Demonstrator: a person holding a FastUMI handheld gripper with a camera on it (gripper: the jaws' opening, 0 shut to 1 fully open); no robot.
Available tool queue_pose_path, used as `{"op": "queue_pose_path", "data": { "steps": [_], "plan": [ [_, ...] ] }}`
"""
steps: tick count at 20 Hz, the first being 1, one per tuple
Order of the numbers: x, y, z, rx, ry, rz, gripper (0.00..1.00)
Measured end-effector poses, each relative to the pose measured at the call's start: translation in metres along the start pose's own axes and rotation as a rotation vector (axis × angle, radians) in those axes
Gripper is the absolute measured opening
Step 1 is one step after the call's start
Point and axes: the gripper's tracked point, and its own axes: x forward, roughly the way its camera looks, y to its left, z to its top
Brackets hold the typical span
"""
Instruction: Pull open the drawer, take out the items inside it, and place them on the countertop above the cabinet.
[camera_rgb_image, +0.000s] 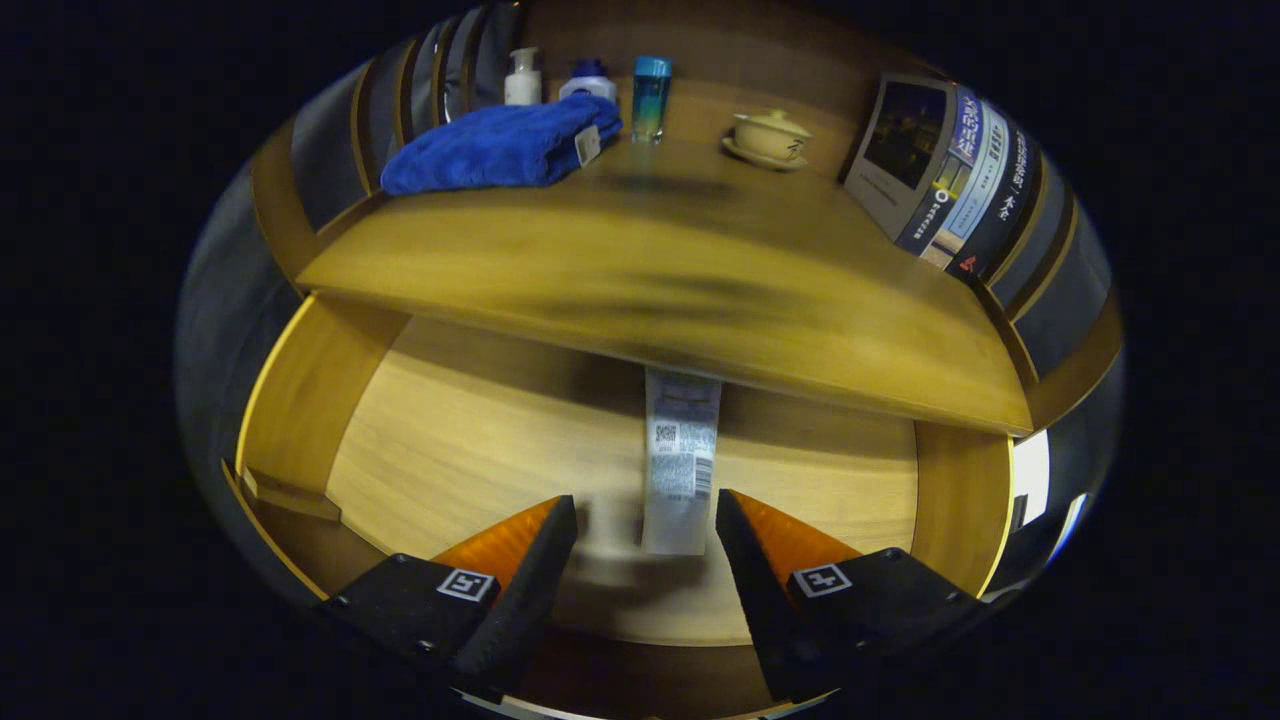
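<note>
The wooden drawer stands pulled open below the countertop. A flat white packet with printed label lies on the drawer floor, its far end hidden under the countertop's front edge. My gripper is open above the drawer, and the packet's near end lies between the fingertips, closer to the right one, untouched. On the countertop rest a folded blue towel, a white pump bottle, a blue-capped jar, a blue-topped tumbler and a lidded cream teacup on a saucer.
Books lean upright at the countertop's right end. Dark slatted panels rise behind the towel. The drawer's side walls flank the gripper left and right. A broad bare stretch of countertop runs in front of the towel and teacup.
</note>
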Motion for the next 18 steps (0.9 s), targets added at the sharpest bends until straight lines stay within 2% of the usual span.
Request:
{"op": "queue_pose_path", "data": {
  "steps": [6,9,14,18],
  "plan": [
    [0.019,-0.003,-0.01,-0.006,0.047,-0.033,0.92],
    [0.023,-0.002,-0.012,0.032,0.063,-0.036,0.87],
    [0.026,-0.008,-0.014,0.054,0.083,-0.042,0.61],
    [0.029,-0.005,-0.01,0.07,0.058,-0.026,0.51]
  ]
}}
